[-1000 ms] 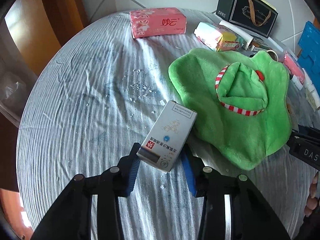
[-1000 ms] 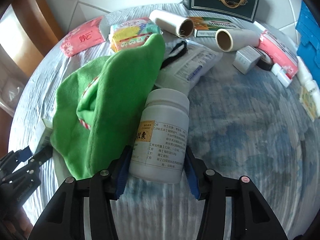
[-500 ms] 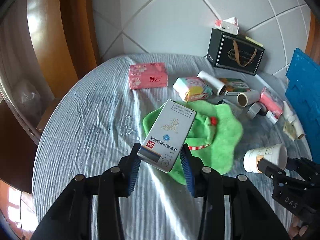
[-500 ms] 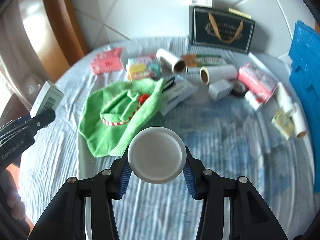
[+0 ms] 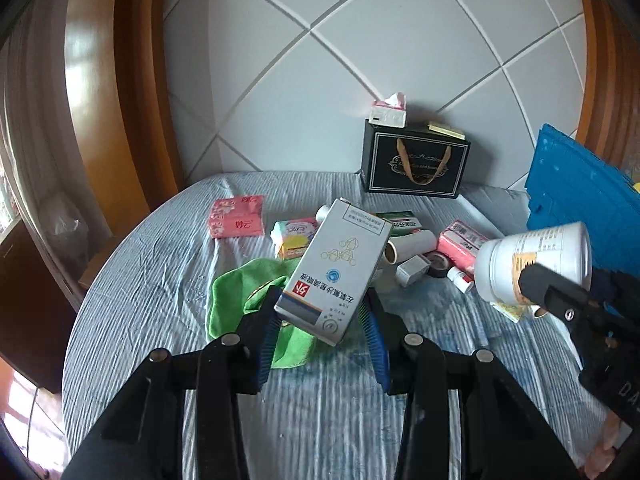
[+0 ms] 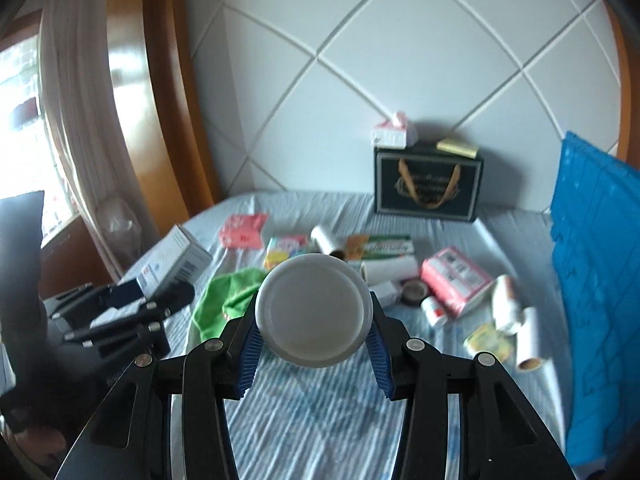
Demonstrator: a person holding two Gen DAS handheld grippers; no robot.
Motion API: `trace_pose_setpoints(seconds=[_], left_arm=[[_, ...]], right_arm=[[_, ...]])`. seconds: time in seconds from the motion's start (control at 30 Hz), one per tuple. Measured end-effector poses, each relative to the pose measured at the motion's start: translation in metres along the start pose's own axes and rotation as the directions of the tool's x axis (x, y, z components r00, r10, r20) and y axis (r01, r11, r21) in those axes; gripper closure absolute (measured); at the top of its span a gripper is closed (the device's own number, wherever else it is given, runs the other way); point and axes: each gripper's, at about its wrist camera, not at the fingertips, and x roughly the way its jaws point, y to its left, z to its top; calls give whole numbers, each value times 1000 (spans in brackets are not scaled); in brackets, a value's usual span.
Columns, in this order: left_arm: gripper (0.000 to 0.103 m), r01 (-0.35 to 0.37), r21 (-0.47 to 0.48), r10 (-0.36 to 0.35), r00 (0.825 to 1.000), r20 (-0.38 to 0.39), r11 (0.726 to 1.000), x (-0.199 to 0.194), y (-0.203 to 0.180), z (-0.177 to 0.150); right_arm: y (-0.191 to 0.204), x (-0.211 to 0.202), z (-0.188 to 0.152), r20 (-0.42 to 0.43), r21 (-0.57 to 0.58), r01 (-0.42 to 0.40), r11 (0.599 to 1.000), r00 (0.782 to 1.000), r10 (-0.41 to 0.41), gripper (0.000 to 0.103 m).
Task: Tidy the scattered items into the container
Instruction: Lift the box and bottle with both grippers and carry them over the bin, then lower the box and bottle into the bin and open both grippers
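From the left wrist view I see my left gripper (image 5: 322, 324) held up off the bed (image 5: 160, 280), angled down toward it, its blue pads (image 5: 267, 340) clamped on the lower end of a white box (image 5: 336, 268). The box leans up and to the right, well clear of the sheet, over the green cloth (image 5: 232, 292) that lies crumpled below. At the right edge my right gripper (image 5: 560, 300) comes in sideways; from here its black finger lies across a white bottle (image 5: 536, 260) seen from the side, label showing. The blue crate (image 5: 580, 192) stands at the right, just behind the bottle. A black gift bag (image 5: 416, 164) stands against the headboard, and rolls (image 5: 408, 246) and packets lie scattered in between.

From the right wrist view my right gripper (image 6: 316, 340) is also raised and tilted down, pads pressed on both sides of the bottle (image 6: 316, 312), of which only the round white end shows, facing the lens. Its jaws have just been closing a little, with the bottle between them. My left gripper (image 6: 120, 300) shows at the left edge, side on, the box (image 6: 172, 260) sticking up from it; this view does not show its pads on the box. The crate (image 6: 592, 280) fills the right side as a tall blue wall. The picture is a little blurred.
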Motion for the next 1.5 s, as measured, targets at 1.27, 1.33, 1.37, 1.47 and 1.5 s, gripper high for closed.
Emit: trace_pose_setpoints(seconds=[1.27,1.33,1.37,1.47,1.5], left_arm=[[64,427,297,-462,886,53,854,-96,-495,115],[64,425,308,-432,901,-51,851,-78,-529,111],[64,421,317,-413,906,-94,850,-70,-542,108],[64,409,323,-370,912,-176,854,-50,-569,97],[64,408,312,-362,912,-194,858,-43,-575,97]], right_arm=[[-387,-291,51,204,152,488,860,835,-510,57],[-413,-285,48,166,151,486,861,846,-507,57],[-427,-280,47,153,156,481,862,851,-503,57],[-458,-269,41,106,191,442,877,879,-466,57],[-466,-264,39,93,198,431,880,886,-454,57]])
